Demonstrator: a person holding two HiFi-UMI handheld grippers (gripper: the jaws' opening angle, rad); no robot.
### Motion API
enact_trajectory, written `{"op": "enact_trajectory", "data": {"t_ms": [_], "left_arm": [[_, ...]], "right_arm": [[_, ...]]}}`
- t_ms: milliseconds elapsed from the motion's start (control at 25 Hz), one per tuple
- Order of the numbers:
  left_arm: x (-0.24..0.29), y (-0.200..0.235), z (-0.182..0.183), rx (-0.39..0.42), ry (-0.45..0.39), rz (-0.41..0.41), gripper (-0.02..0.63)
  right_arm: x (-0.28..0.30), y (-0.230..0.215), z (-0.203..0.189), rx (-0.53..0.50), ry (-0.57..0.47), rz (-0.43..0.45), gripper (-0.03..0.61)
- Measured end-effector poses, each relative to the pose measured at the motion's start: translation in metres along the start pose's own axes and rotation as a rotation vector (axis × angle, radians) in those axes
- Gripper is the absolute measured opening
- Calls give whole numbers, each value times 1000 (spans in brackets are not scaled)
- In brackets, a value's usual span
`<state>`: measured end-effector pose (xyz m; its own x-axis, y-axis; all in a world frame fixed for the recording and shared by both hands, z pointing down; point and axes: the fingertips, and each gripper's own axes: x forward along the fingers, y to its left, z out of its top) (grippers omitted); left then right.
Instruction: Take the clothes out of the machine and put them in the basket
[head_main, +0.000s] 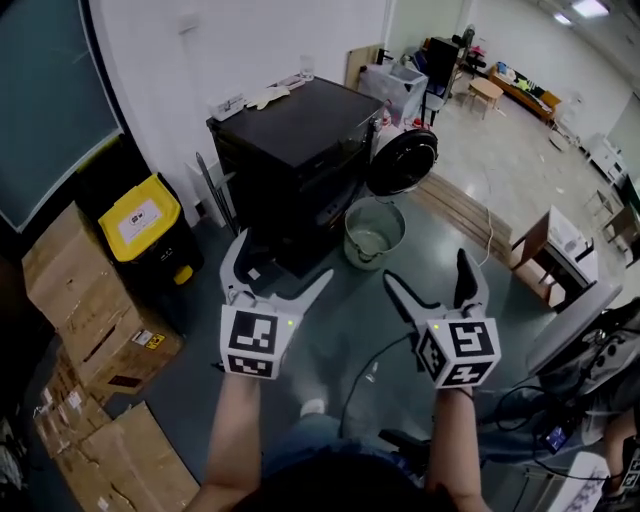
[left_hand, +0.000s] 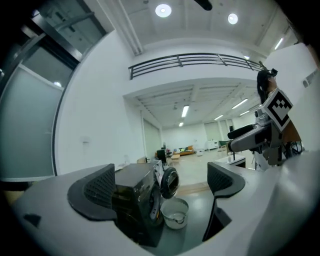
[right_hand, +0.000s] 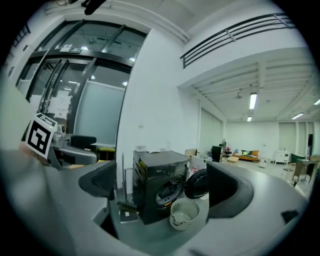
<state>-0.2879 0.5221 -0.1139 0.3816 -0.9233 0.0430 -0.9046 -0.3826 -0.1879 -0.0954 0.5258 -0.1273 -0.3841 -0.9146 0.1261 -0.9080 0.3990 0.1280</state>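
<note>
The black front-loading washing machine (head_main: 300, 140) stands by the white wall with its round door (head_main: 402, 160) swung open to the right. A pale round basket (head_main: 374, 233) sits on the floor just in front of the door. Both grippers hang in the air well short of the machine, pointing at it. My left gripper (head_main: 282, 262) is open and holds nothing, and so is my right gripper (head_main: 428, 268). The left gripper view frames the machine (left_hand: 131, 192) and basket (left_hand: 175, 212) between its open jaws. The right gripper view shows the machine (right_hand: 155, 187), door (right_hand: 197, 184) and basket (right_hand: 184, 212). The drum is dark; no clothes can be made out.
A black bin with a yellow lid (head_main: 145, 222) and stacked cardboard boxes (head_main: 85, 310) stand to the left. Wooden boards (head_main: 462, 207) lie on the floor right of the machine. A cable (head_main: 368, 372) runs across the floor near my feet, and a white table (head_main: 572, 255) is at right.
</note>
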Motion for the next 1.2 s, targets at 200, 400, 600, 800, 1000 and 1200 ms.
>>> {"op": "enact_trajectory", "data": {"t_ms": [200,400,600,800,1000,1200], "left_arm": [[21,28,-15,-17,13,-4,558],[28,45,-13,-22,-3,14,558],[36,57,-27,-50,21,28,558],[52,54,-30,-13,42,25,558],[79,59,-35,-31,40,56,558],[128,57,-28,-30,30,72,558]], "right_arm": [[30,4,6,10,-25,-15,555],[45,2,4,-5,0,-27,552],[61,14,1,-106,26,-6,552],[80,3,-3,-104,27,1,552],[101,-12,-14,-82,9,8,554],[132,-49,-19,-22,-16,40,554]]}}
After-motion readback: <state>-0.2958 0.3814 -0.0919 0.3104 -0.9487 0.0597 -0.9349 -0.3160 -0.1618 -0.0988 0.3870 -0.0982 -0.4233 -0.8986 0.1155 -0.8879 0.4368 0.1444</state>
